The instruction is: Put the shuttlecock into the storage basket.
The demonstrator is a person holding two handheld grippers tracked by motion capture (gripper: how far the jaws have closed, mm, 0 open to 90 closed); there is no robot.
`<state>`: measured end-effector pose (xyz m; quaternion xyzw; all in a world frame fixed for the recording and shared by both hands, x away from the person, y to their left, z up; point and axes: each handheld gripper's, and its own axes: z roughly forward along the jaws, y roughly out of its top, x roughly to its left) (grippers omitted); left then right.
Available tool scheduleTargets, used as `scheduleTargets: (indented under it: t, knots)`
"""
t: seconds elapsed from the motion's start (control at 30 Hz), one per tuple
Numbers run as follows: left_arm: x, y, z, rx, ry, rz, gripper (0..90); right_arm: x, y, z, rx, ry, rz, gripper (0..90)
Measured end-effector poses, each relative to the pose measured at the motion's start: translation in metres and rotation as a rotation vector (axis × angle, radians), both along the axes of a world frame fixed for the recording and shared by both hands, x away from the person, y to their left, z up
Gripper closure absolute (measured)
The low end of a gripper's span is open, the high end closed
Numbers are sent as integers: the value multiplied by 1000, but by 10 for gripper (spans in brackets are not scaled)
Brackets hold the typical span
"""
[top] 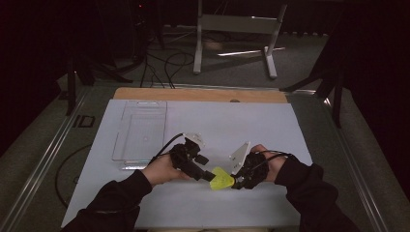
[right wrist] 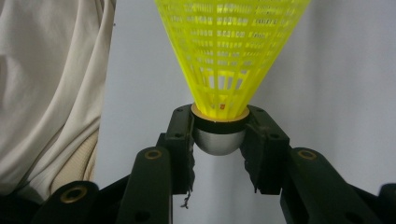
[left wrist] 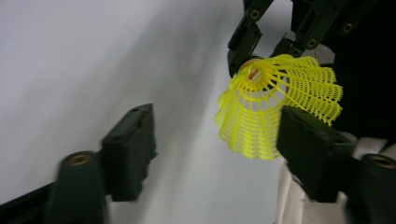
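A yellow mesh shuttlecock (top: 221, 180) hangs low over the white mat, between my two grippers. My right gripper (right wrist: 219, 130) is shut on its round silver-grey head, and the skirt (right wrist: 229, 51) flares away from the jaws. In the left gripper view the shuttlecock (left wrist: 275, 107) sits at the right, its skirt edge just behind my right-hand jaw, with the right gripper (left wrist: 252, 51) clamping the head beyond. My left gripper (left wrist: 217, 126) stands open, with a wide gap between its pads. In the high view the left gripper (top: 208, 175) reaches the skirt from the left and the right gripper (top: 237, 182) holds it from the right.
A clear plastic tray (top: 140, 130) lies on the white mat (top: 217, 121), behind and to the left of my left hand. The wooden table edge (top: 193, 94) runs along the back, with a grey metal stand (top: 237, 24) on the floor beyond. Beige cloth (right wrist: 46, 93) hangs left of the right gripper.
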<state>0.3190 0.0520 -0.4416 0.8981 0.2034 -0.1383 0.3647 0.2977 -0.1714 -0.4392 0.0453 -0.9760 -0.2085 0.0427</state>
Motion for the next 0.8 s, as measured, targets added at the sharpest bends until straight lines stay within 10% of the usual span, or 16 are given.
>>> scheduleTargets:
  t: [0.8]
  knots:
    - [5,-31,0,117,80,-152,812,-4,4,-1,-8,1,38,652]
